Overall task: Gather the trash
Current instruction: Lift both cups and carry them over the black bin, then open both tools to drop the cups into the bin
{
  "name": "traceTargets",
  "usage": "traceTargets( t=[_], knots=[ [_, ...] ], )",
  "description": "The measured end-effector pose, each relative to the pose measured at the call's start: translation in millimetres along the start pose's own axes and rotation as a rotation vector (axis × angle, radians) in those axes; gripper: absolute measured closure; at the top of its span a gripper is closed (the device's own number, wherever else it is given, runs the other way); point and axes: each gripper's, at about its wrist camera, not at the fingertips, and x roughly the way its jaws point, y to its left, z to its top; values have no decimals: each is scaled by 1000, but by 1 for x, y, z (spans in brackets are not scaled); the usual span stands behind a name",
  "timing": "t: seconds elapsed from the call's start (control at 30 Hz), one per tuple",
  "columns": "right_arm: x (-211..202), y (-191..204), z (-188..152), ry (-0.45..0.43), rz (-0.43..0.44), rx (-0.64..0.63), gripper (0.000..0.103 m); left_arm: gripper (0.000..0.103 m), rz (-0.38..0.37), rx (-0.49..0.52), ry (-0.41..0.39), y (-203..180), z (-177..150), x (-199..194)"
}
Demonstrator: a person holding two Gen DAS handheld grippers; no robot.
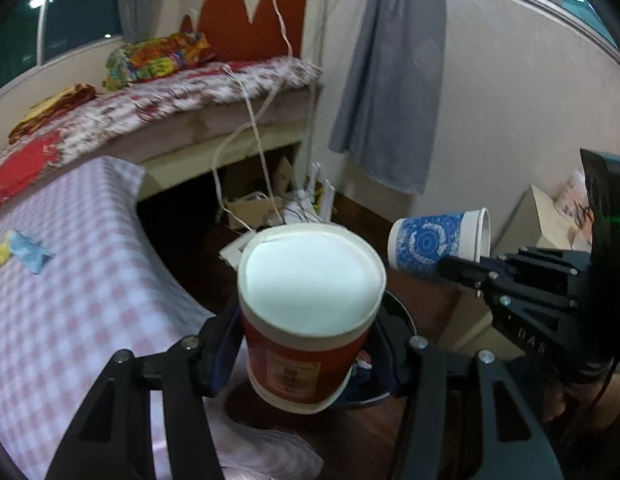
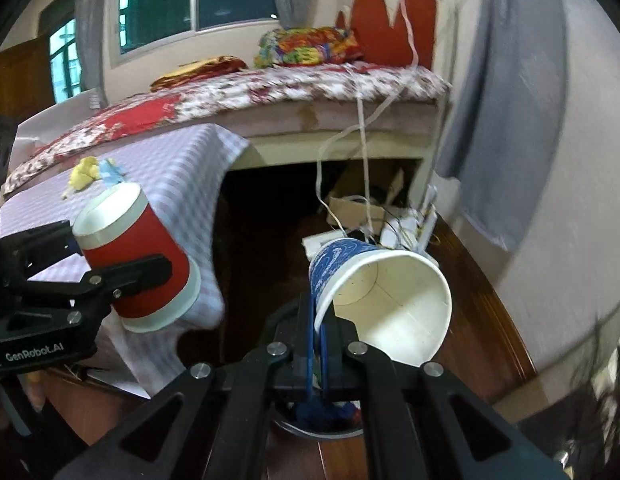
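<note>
A red paper cup [image 1: 310, 320] with a white base sits tilted between the fingers of my left gripper [image 1: 306, 344], which is shut on its sides. The right wrist view shows the same cup [image 2: 138, 264] and left gripper [image 2: 118, 256] at the left, beside the table. My right gripper [image 2: 318, 332] is shut on the rim of a blue patterned paper cup [image 2: 389, 304], whose white inside faces the camera. The blue cup [image 1: 429, 244] and right gripper [image 1: 445, 266] appear at the right in the left wrist view. A dark round bin [image 2: 329, 435] with scraps inside lies below both grippers, mostly hidden.
A table under a pink checked cloth [image 1: 90, 260] stands at the left, with crumpled yellow and blue paper [image 1: 22, 252] on it. A bed [image 1: 170, 92] is behind, with white cables [image 1: 254, 128] hanging to cardboard boxes [image 1: 250, 204] underneath. Grey curtain [image 1: 389, 80] and wall at the right.
</note>
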Motion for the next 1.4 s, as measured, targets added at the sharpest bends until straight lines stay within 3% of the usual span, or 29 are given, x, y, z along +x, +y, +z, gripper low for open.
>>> traceTargets(
  t=[0.37,0.7,1.13,1.3,1.4],
  knots=[
    [14,-26,-37,66,10,36,100,45,-48,39,121,-30,-19,46],
    [59,-37,-66,198,74,0,100,45,-77,52,240,-31,-37,99],
    [117,-30,-74,283,166,-97,100,45,-117,-86,342,-6,-50,140],
    [133,-27,-75,307,210,-134,100,45,-139,-70,371,-11,-53,150],
    [149,-28,-84,361,234,-145,99,39,-130,-60,387,-14,-56,157]
  ],
)
